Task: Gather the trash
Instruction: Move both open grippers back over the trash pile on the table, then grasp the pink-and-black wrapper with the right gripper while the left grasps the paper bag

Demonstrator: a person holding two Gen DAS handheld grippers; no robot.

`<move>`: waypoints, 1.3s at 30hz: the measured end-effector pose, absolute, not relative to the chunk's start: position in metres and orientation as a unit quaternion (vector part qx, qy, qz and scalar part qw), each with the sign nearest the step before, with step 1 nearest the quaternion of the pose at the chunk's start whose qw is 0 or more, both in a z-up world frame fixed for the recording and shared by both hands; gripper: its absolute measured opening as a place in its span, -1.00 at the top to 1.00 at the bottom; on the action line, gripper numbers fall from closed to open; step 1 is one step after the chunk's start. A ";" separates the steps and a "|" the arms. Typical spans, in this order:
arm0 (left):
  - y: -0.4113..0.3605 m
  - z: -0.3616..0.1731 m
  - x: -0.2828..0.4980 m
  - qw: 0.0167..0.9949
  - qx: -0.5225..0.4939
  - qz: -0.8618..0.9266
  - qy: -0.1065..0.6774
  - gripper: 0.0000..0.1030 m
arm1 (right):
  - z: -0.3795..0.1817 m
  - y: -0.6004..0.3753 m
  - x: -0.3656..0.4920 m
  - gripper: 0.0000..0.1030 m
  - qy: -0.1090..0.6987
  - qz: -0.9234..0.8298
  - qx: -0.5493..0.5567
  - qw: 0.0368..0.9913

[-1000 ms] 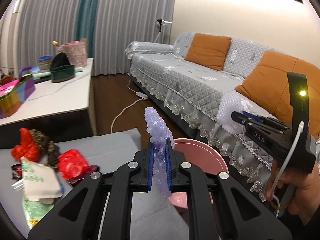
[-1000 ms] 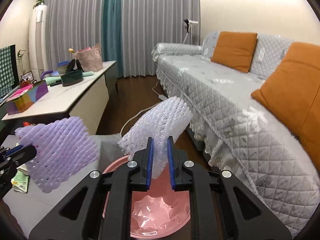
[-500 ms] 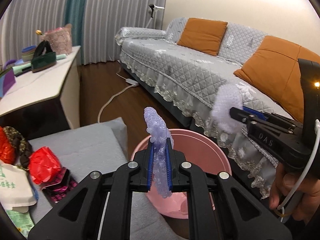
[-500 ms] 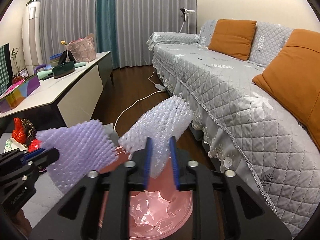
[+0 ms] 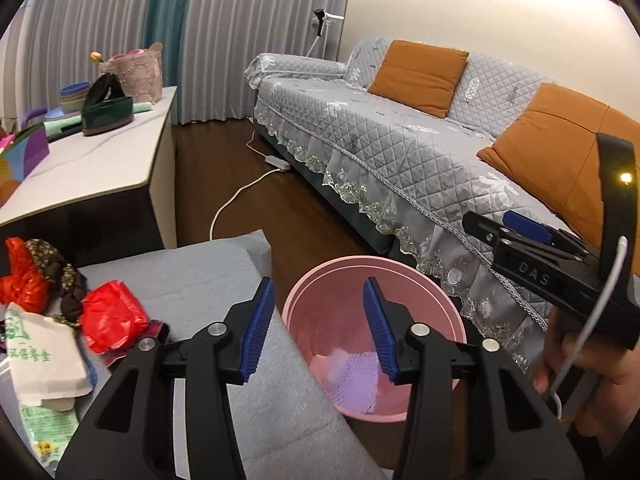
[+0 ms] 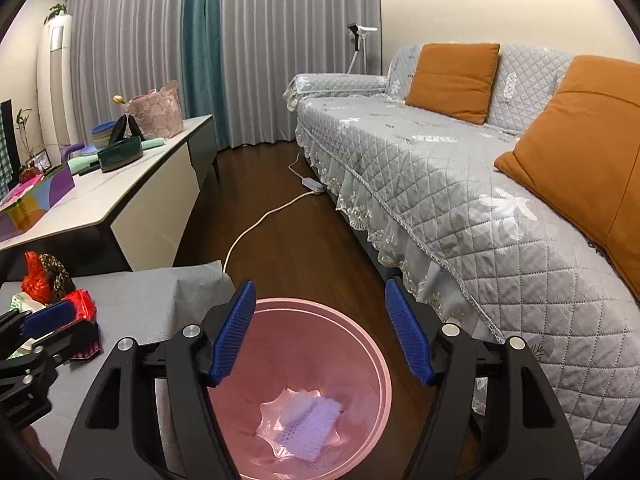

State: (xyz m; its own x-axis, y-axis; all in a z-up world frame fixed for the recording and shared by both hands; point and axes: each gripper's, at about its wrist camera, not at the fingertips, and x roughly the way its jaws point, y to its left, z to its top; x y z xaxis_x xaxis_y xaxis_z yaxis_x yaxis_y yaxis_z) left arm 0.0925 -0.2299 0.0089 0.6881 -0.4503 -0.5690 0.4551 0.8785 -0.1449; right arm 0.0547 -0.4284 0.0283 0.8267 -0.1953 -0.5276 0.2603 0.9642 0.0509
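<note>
Now both my jaws are opening, empty; the foam nets (image 6: 310, 428) lie in the pink bin (image 6: 376, 344). Next, that red wrapper (image 5: 112, 316) on the counter (image 5: 192, 280): light, crinkly, slippery; I'd pinch a bunched fold.

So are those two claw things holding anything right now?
No. The left gripper and right gripper are both empty, jaws opening; the foam nets lie in the pink bin.
</note>
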 end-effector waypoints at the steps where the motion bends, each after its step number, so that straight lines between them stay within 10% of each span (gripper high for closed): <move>1: -0.226 0.011 0.090 0.920 0.003 -0.245 0.307 0.17 | 0.030 -0.426 0.054 -0.28 0.266 -0.118 0.060 0.955; 21: -0.044 0.061 0.048 0.955 -0.012 -0.126 0.267 0.29 | 0.052 -0.307 0.057 0.02 0.235 0.029 0.073 0.969; 39: -0.002 -0.012 0.101 0.942 -0.055 -0.089 0.320 0.37 | -0.021 -0.189 0.131 -0.80 0.344 0.151 0.016 0.926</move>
